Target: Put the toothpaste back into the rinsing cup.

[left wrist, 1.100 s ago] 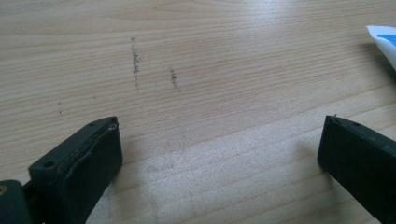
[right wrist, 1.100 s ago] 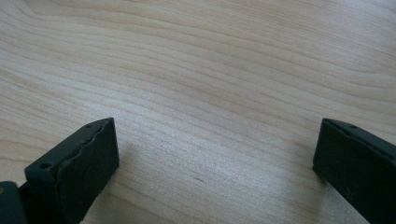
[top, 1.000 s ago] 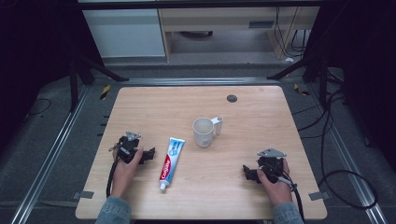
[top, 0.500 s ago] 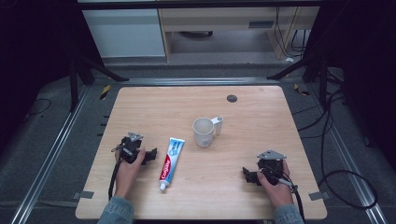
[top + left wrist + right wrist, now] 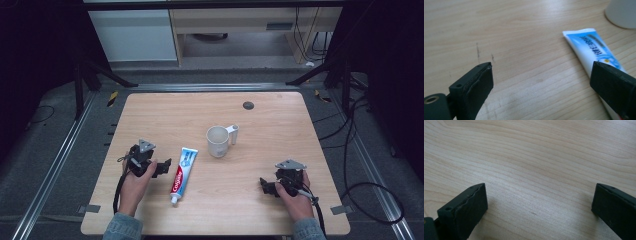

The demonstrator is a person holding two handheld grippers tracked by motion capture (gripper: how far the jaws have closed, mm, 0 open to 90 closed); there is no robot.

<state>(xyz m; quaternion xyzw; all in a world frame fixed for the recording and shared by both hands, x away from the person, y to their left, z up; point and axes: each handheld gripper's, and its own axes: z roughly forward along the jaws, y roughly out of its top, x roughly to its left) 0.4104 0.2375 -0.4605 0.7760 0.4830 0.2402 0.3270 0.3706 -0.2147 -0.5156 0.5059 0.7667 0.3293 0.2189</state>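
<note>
Wide open and empty on both the left gripper and right gripper. Toothpaste tube flat on table, near-left of mug, just right of left gripper. Not yet grasped; pickup apparently all to do.

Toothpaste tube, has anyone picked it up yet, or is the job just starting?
Just starting. Nothing looks done: the toothpaste tube lies flat on the table, apart from the white mug. In hand: the left gripper sits beside the tube with jaws open and nothing between them. The right gripper rests open over bare wood. Left to do: probably grasping the tube and whatever follows.
</note>
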